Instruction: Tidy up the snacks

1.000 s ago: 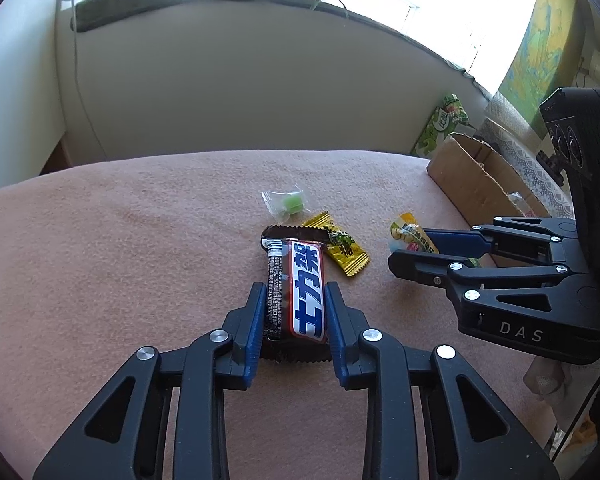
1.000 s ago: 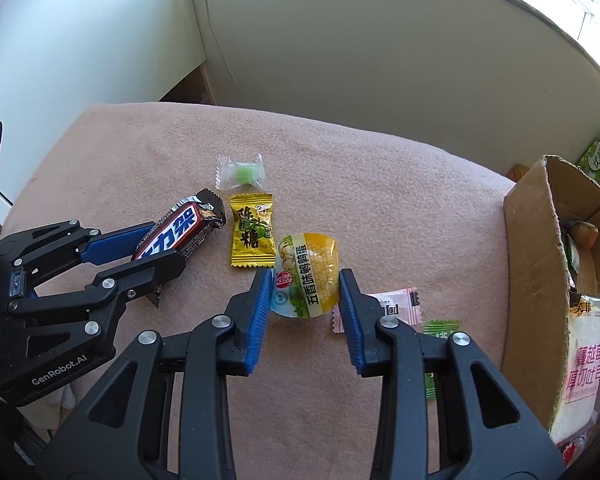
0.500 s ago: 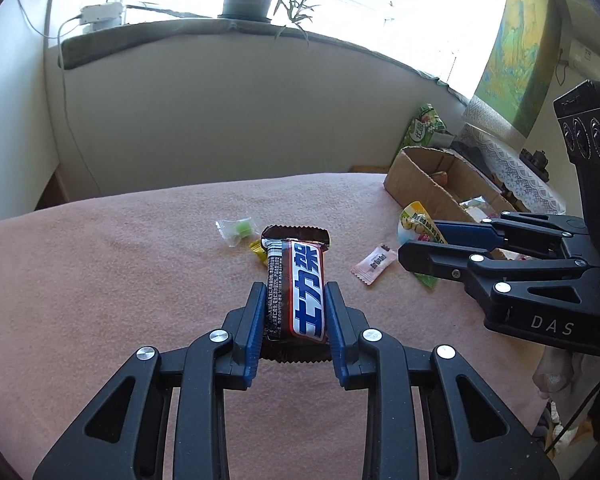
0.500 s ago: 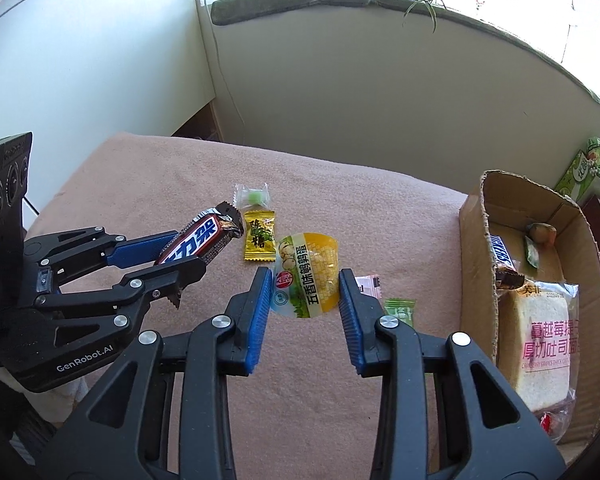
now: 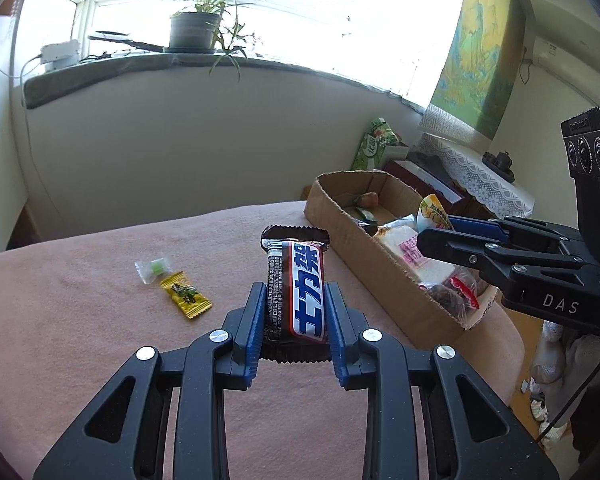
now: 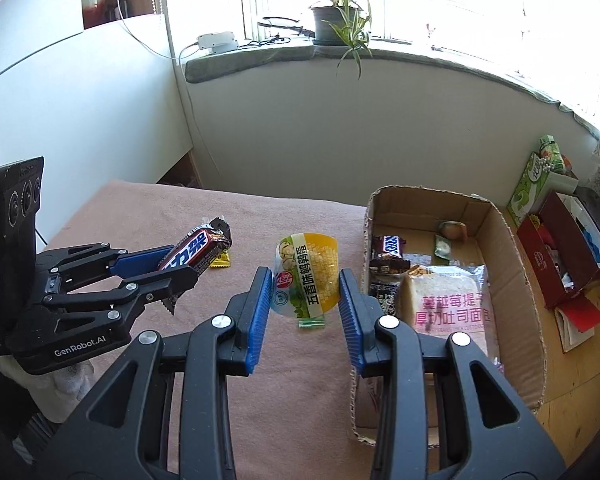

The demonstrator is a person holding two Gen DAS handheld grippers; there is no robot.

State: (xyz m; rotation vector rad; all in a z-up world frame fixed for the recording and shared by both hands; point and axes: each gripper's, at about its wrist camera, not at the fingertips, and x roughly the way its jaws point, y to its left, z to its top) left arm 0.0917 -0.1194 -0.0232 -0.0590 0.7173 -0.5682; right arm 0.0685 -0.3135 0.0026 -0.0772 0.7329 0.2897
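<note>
My left gripper [image 5: 296, 300] is shut on a brown chocolate bar [image 5: 296, 280] with a blue and white label, held above the pink cloth. From the right wrist view that bar [image 6: 196, 252] sticks out of the left gripper [image 6: 172, 268] at the left. My right gripper [image 6: 304, 284] is shut on a yellow and green egg snack pouch [image 6: 306, 276], lifted beside the cardboard box [image 6: 516, 264]. In the left wrist view the right gripper [image 5: 440, 232] hangs over the box [image 5: 352, 236] with the pouch [image 5: 432, 212] in it.
The box holds a bread bag [image 6: 448, 304], another chocolate bar [image 6: 388, 256] and small sweets. On the cloth lie a yellow candy [image 5: 186, 294], a clear-wrapped green candy [image 5: 154, 270] and a green sweet [image 6: 311, 323]. A red box [image 6: 564, 256] and green carton [image 6: 534, 184] stand right of the cardboard box.
Both grippers have risen and swung right toward the cardboard box, each keeping its snack. The box and its contents have come into fuller view; the loose candies have dropped back left.
</note>
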